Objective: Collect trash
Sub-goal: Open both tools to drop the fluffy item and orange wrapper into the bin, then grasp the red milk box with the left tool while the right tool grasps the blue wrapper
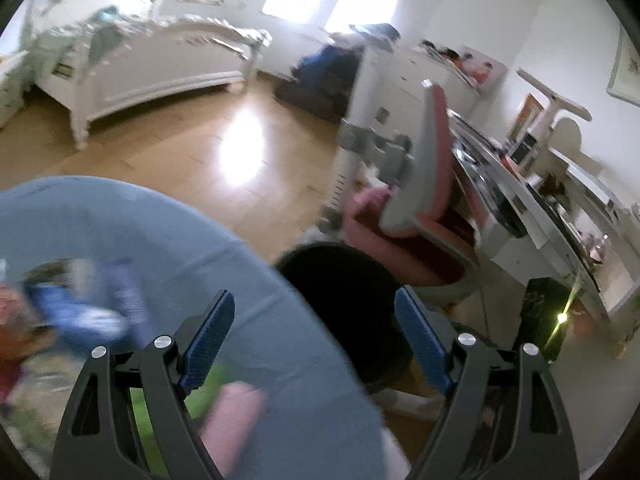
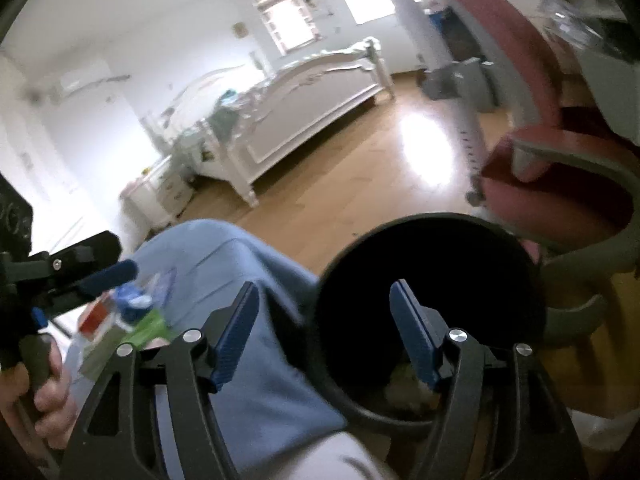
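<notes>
- Your left gripper [image 1: 316,336] is spread wide with nothing between the pads. It sits over the blue-clad knee [image 1: 168,216], aimed partly at the black bin [image 1: 340,280].
- Your right gripper [image 2: 324,328] is also wide and empty, hovering right over the bin's mouth; pale scraps show at the bottom of the bin.
- The trash pile [image 2: 124,316] (red carton, blue-and-white wrapper, green packet) lies left of the knee, beside the left gripper. The left view shows it as a blur at its far-left edge.
- Risk: both views are motion-smeared. If you close on the pile at this pace, you'll likely pinch one edge of a wrapper and lose it on the way across.
- Risk: the knee lies between pile and bin. A low carry could snag fabric or shed the item onto the floor [image 1: 208,152].
- Risk: the pink chair [image 2: 560,160] crowds the bin's far side. Overshoot and you'd clip it or tip the bin.
- I can't tell how the pieces overlap, so a grab may lift more than one.
</notes>
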